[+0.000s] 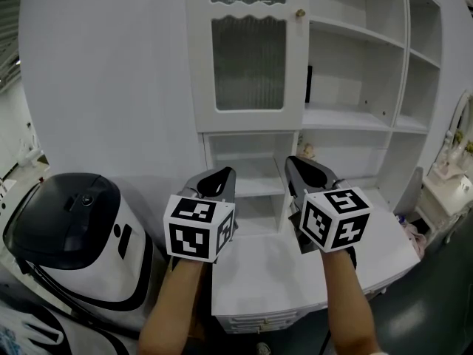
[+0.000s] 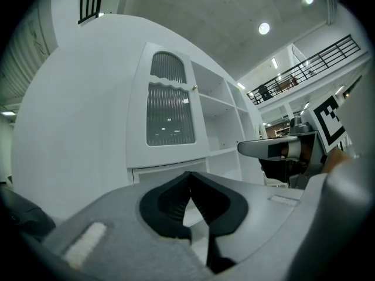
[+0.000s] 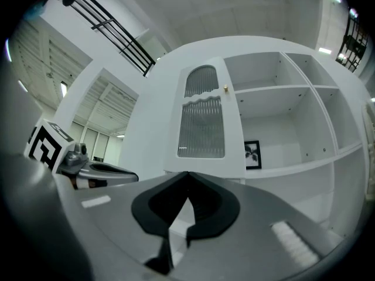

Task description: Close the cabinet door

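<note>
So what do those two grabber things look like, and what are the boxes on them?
The left gripper and the right gripper are both grey and beak-shaped, with ribbed black pads inside. Each carries a white cube printed with black square markers. The arms are bare, with no sleeves showing.

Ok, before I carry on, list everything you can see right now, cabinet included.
cabinet door: one, white with ribbed glass panes, straight ahead on the shelf unit's left column
knob: one, brass-coloured, door's upper right corner
open shelves: several, white, right of and below the door
framed picture: one, black frame, on a shelf just right of the door
table: one, white, under the tools
domed appliance: one, white with black top, left of the table
left forearm, right forearm: bare, bottom of the head view
left tool: grey, marker cube, shut, empty
right tool: grey, marker cube, shut, empty
</note>
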{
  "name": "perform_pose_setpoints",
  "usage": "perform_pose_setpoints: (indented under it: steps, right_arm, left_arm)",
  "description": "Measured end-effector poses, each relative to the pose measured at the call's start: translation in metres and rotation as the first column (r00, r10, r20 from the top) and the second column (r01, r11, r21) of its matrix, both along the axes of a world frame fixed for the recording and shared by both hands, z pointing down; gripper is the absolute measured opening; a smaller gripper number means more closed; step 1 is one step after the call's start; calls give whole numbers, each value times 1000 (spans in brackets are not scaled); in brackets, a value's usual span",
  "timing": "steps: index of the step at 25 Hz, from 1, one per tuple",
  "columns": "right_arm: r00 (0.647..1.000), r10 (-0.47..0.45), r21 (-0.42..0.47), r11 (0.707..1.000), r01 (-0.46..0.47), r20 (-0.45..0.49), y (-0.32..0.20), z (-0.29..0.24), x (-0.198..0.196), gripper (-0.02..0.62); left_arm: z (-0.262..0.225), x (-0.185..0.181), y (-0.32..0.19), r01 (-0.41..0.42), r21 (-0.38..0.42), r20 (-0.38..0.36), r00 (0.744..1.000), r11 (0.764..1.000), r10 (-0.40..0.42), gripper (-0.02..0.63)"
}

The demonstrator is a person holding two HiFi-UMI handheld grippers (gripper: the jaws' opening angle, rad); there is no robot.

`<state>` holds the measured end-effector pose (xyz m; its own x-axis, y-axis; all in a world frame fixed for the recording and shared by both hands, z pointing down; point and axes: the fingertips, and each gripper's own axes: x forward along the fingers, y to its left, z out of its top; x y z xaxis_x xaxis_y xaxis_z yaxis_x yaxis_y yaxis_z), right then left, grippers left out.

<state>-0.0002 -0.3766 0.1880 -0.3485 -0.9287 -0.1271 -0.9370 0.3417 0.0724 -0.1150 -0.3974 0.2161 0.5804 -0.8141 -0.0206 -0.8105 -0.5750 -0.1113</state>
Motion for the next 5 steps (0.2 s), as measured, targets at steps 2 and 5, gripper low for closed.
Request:
perform_pose_setpoints:
  steps: [2, 5]
  right_arm:
    - [1000, -1, 1, 1000, 1, 1, 0, -1, 0, 5]
    - [1000, -5, 2, 1000, 5, 0, -1, -1, 0, 4]
  left_arm:
    - [0, 1, 0, 0, -1, 1, 1000, 1000, 0, 1]
    - [-1, 1, -1, 3, -2, 0, 1000, 1000, -3, 1]
